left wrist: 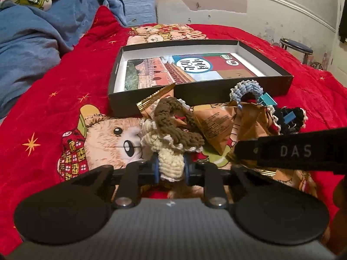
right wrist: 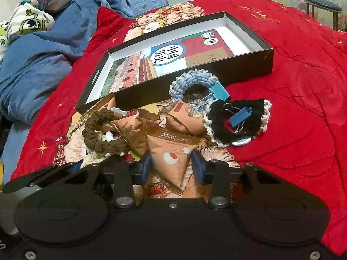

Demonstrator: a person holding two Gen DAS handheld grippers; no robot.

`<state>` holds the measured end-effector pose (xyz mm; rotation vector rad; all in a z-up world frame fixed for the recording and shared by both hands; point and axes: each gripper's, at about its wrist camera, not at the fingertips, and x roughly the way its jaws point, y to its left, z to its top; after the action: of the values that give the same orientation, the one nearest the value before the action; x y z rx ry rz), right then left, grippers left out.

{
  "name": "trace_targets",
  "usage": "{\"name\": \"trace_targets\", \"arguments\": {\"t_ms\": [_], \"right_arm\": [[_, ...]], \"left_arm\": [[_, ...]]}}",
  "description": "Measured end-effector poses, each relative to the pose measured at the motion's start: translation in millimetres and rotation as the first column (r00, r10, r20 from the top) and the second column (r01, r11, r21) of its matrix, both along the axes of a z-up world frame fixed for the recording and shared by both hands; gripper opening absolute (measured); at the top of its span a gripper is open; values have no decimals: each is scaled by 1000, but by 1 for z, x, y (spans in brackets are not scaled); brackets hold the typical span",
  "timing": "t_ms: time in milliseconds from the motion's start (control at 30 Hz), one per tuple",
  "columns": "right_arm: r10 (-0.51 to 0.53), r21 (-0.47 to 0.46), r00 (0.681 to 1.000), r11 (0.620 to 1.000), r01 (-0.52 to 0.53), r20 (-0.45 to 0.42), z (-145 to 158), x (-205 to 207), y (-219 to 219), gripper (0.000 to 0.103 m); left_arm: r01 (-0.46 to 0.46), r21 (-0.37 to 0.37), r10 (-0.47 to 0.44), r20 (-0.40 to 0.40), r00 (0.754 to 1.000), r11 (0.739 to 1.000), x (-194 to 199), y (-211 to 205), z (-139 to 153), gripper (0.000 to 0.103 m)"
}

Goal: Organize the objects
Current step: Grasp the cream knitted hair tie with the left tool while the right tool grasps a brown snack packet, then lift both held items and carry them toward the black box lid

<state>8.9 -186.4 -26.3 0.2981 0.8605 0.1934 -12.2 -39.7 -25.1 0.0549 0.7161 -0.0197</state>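
A black shallow box (left wrist: pixel 216 91) (right wrist: pixel 249 62) lies open on the red bed cover with a picture book (left wrist: pixel 186 69) (right wrist: pixel 164 58) inside. In front of it lies a heap: a brown and cream crocheted scrunchie (left wrist: pixel 173 130) (right wrist: pixel 97 134), orange snack packets (left wrist: pixel 214 127) (right wrist: pixel 171 151), a blue scrunchie (right wrist: pixel 190 80) with a teal binder clip (right wrist: pixel 220 91), and a black scrunchie (right wrist: pixel 236 125) with a blue clip (right wrist: pixel 240 116). My left gripper (left wrist: pixel 171 168) is shut on the cream part of the brown scrunchie. My right gripper (right wrist: pixel 171 165) is open, its fingers on either side of a snack packet.
A blue blanket (left wrist: pixel 32 43) (right wrist: pixel 43 49) and a cartoon-print pillow (right wrist: pixel 30 19) lie at the left. A round stool (left wrist: pixel 297 47) stands beyond the bed at the right. The right gripper's body (left wrist: pixel 299 151) crosses the left wrist view.
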Motion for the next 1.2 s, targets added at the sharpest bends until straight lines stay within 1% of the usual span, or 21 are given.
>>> {"name": "trace_targets", "arguments": {"t_ms": [133,267,433,600,800,933,1067,1200], "right_arm": [[4,8,1000,1000,-4,-3,1,0,-1,36],[12,15,1000,1000,-12,-2,2,-3,-1,35],[23,24,1000,999,-23,-4,3,-6,0,35],[36,58,999,998,-35,-7,5,-8,-2,35],[52,81,998,995,-53,18,9,-11,-1,35],[60,85,997,994,-63,41,13,-13,0,35],[67,92,997,993,-70,40,14,-14,1,35],[72,87,996,993,-77,59,17,-15,3,35]], "left_arm": [[-28,3,28,-3,1000,1000,-2,4,2,24],[-68,22,67,25,997,997,-7,5,6,24],[-97,15,97,34,995,995,-12,7,9,24],[-92,33,90,66,994,995,-18,5,16,24],[-91,38,87,85,992,995,-20,4,20,24],[-94,32,91,94,991,995,-21,5,23,24],[-99,33,95,103,990,995,-23,7,25,24],[-102,35,97,125,987,994,-27,8,30,24]]}}
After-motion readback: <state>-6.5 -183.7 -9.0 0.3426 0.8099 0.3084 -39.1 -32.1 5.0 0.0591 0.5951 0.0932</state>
